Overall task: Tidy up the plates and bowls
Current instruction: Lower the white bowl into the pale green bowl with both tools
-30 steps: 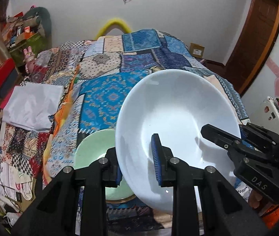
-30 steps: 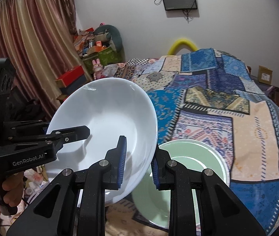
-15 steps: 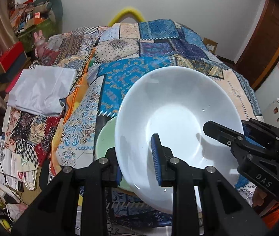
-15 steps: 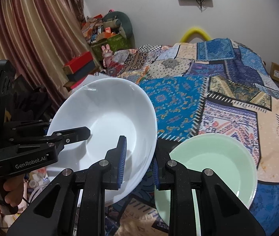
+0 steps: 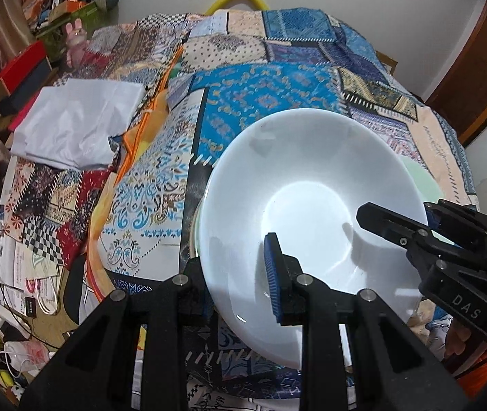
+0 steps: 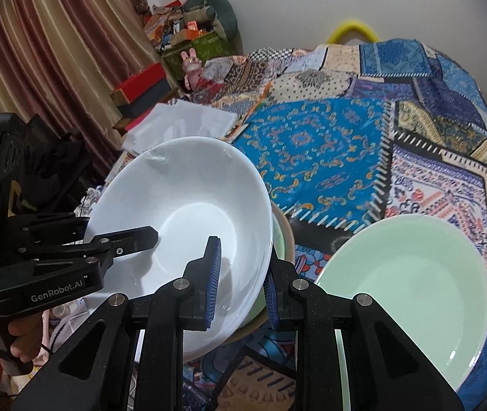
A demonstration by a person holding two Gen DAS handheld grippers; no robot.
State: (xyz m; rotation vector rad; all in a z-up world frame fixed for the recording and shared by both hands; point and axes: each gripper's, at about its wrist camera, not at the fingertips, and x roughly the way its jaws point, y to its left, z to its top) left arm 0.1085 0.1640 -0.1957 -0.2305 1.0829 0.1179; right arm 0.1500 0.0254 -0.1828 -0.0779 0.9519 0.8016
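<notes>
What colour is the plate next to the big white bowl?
Pale mint green plate, lying on the patchwork cloth; clearest in the right wrist view.

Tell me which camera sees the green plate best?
The right wrist view does: the green plate lies almost whole on the patchwork bedspread, beside the white bowl. In the left wrist view, only a pale green sliver peeks out behind the white bowl.

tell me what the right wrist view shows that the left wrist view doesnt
Only the right wrist view shows the striped curtain, the full green plate and another dish's rim under the white bowl. Only the left wrist view shows the wooden door and floor clutter. Both show the bowl, gripped at its rim by the left claw and right claw, plus the patchwork quilt.
</notes>
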